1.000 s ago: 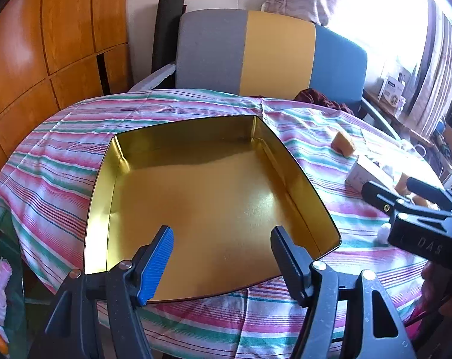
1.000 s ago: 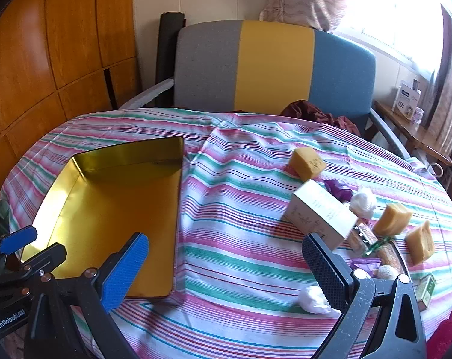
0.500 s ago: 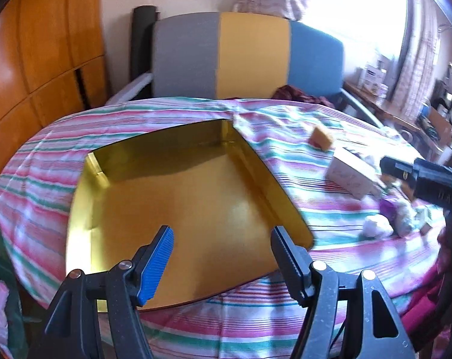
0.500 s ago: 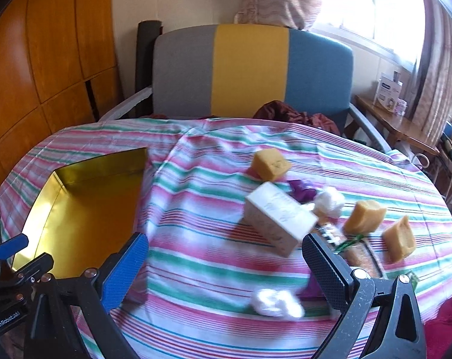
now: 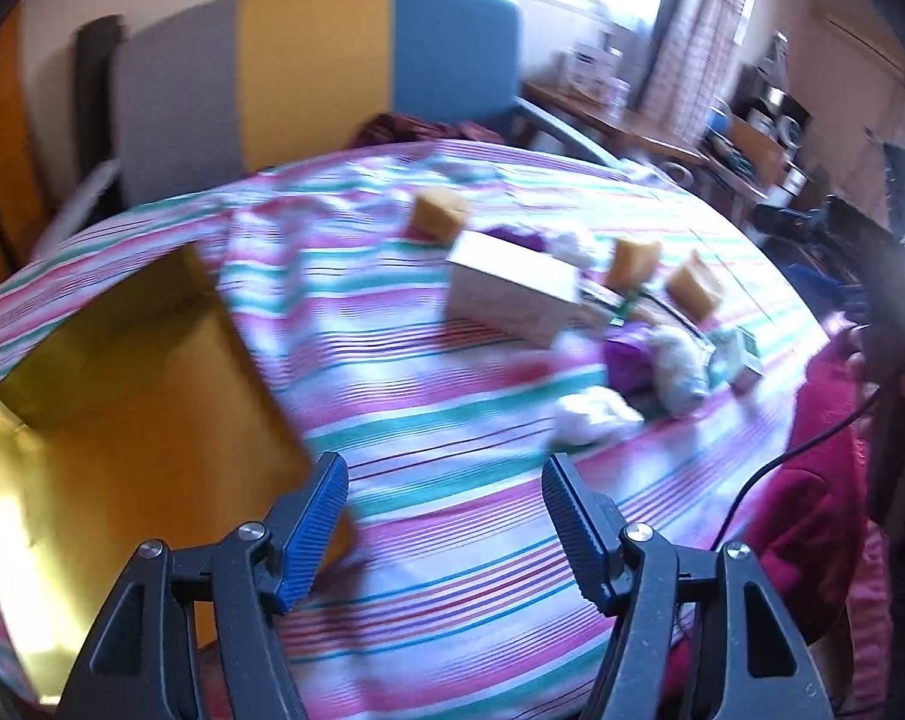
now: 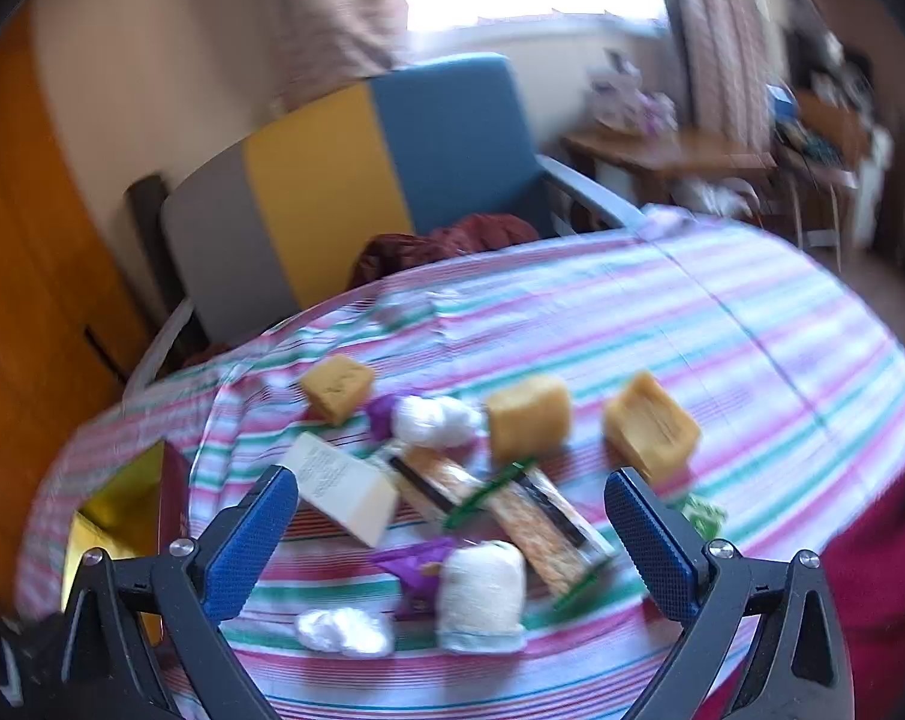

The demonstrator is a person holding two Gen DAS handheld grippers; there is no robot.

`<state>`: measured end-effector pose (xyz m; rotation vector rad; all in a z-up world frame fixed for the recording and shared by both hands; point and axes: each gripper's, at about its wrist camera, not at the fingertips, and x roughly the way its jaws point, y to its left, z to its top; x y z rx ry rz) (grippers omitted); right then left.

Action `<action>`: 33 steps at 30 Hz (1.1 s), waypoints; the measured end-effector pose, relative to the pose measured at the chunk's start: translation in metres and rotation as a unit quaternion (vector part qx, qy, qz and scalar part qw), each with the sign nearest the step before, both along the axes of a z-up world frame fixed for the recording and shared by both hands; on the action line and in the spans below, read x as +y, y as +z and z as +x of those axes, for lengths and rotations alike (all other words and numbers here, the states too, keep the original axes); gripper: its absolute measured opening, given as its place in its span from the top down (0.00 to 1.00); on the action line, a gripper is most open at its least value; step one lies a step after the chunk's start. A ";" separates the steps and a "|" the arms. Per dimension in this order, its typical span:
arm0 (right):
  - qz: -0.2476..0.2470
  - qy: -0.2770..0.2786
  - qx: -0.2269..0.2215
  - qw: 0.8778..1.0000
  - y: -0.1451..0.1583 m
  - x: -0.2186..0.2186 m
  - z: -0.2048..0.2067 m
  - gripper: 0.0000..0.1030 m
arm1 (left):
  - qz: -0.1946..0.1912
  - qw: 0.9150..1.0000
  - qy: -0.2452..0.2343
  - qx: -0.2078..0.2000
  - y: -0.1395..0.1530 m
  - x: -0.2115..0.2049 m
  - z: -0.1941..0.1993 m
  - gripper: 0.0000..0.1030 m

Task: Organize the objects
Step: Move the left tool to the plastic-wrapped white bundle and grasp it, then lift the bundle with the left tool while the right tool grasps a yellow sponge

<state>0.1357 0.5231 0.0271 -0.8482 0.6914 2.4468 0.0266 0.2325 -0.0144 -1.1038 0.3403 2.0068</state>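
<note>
A gold tin tray (image 5: 122, 396) lies at the left of the striped table; only its corner (image 6: 122, 504) shows in the right wrist view. A white box (image 5: 509, 291) (image 6: 344, 486), three yellow sponge blocks (image 6: 530, 417), white pouches (image 6: 482, 597), purple wrappers (image 6: 419, 564) and a long snack pack (image 6: 536, 522) lie in a cluster at the right. My left gripper (image 5: 446, 519) is open and empty over the cloth beside the tray. My right gripper (image 6: 452, 546) is open and empty, just above the cluster.
A grey, yellow and blue chair (image 6: 344, 174) stands behind the table, with a dark red cloth (image 6: 446, 243) on its seat. Wooden panelling (image 6: 20, 240) is at the left. A cluttered side table (image 6: 686, 156) stands at the right. Both views are motion-blurred.
Both grippers have swung to the right, away from the tray and toward the cluster of objects. The right gripper has moved closer to the cluster. Both stay open and empty.
</note>
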 end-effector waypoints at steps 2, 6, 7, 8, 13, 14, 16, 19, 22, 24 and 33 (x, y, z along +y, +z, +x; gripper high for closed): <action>-0.017 -0.007 -0.003 1.000 -0.010 0.009 0.003 0.00 | 0.007 0.999 -0.033 -0.018 -0.005 0.020 0.004 0.34; -0.060 -0.011 -0.004 0.998 -0.033 0.021 0.012 0.00 | 0.005 0.997 -0.076 -0.011 -0.014 0.050 0.013 0.34; -0.080 -0.011 -0.001 0.997 -0.038 0.024 0.013 0.00 | 0.004 0.996 -0.085 -0.011 -0.017 0.058 0.015 0.34; -0.091 -0.014 0.006 0.996 -0.039 0.028 0.016 0.00 | 0.003 0.996 -0.090 -0.012 -0.019 0.065 0.016 0.34; -0.105 -0.016 0.025 0.994 -0.040 0.034 0.019 0.00 | -0.013 0.994 -0.103 -0.037 -0.040 0.092 0.013 0.34; -0.103 -0.014 0.026 0.994 -0.039 0.033 0.018 0.00 | -0.015 0.994 -0.104 -0.040 -0.044 0.097 0.011 0.34; -0.101 -0.009 0.025 0.995 -0.039 0.032 0.016 0.00 | -0.026 0.993 -0.108 -0.044 -0.054 0.107 0.010 0.35; -0.103 -0.009 0.025 0.994 -0.040 0.033 0.015 0.00 | -0.034 0.992 -0.115 -0.049 -0.063 0.121 0.009 0.35; -0.109 -0.010 0.024 0.994 -0.042 0.035 0.015 0.00 | -0.049 0.990 -0.115 -0.058 -0.079 0.130 0.006 0.67; -0.113 -0.011 0.024 0.993 -0.043 0.036 0.016 0.00 | -0.040 0.992 -0.111 -0.053 -0.082 0.126 0.007 0.67; -0.117 -0.020 0.006 0.993 -0.046 0.040 0.014 0.00 | -0.038 0.994 -0.099 -0.013 -0.078 0.090 0.022 0.67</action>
